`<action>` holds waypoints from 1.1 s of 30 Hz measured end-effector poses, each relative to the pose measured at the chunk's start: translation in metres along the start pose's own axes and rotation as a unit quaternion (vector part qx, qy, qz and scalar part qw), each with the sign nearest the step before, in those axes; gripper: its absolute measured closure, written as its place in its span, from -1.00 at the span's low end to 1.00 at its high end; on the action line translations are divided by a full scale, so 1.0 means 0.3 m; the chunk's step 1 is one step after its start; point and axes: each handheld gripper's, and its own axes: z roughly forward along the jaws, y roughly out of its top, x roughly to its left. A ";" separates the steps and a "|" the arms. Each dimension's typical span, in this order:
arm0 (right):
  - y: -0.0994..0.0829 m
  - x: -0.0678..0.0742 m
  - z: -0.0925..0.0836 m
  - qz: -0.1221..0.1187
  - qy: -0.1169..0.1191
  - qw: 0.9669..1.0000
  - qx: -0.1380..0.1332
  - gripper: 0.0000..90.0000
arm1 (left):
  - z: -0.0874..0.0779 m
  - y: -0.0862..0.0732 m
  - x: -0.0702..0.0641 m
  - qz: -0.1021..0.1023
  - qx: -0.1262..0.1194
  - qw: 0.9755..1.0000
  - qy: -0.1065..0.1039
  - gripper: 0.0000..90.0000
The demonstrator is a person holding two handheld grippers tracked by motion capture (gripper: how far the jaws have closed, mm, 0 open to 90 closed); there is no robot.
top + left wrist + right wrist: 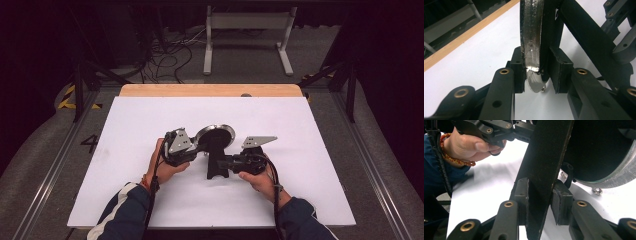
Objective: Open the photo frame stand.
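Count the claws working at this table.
2. The left claw clamps the silver-rimmed disc at its edge; the right claw clamps the black stand. None seems hidden.

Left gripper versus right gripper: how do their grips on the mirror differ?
The left gripper is clamped on the mirror's silver round rim; the right gripper is clamped on its flat black stand. In the high view the left gripper sits farther back, by the disc, and the right gripper nearer, at the stand. Both are shut on the same mirror, above the white table.
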 end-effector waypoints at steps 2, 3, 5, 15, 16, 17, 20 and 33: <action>0.000 -0.001 -0.004 -0.003 0.000 1.000 0.003 0.55 | 0.001 0.001 -0.006 0.005 0.001 1.000 0.003 0.53; 0.000 -0.001 -0.005 -0.004 -0.002 1.000 0.005 0.55 | 0.001 0.002 -0.011 0.009 0.003 1.000 0.006 0.53; -0.001 0.000 -0.009 -0.006 -0.003 1.000 0.008 0.55 | 0.002 0.000 -0.015 0.008 0.000 1.000 0.007 0.53; -0.012 0.010 -0.012 -0.021 -0.013 0.999 0.025 0.56 | 0.002 -0.019 -0.027 -0.002 -0.007 1.000 -0.011 0.59; -0.014 0.009 -0.014 -0.022 -0.014 0.999 0.027 0.56 | 0.004 -0.020 -0.029 0.000 -0.002 1.000 -0.012 0.59; -0.015 0.009 -0.015 -0.022 -0.014 0.999 0.028 0.57 | 0.009 -0.023 -0.033 0.006 0.009 1.000 -0.009 0.60; -0.020 0.007 -0.018 -0.022 -0.018 0.999 0.030 0.63 | 0.012 -0.031 -0.033 -0.005 0.005 1.000 -0.018 0.59; -0.037 0.011 -0.015 -0.022 -0.010 0.999 0.038 0.68 | 0.015 -0.039 -0.050 0.009 0.019 1.000 -0.015 0.58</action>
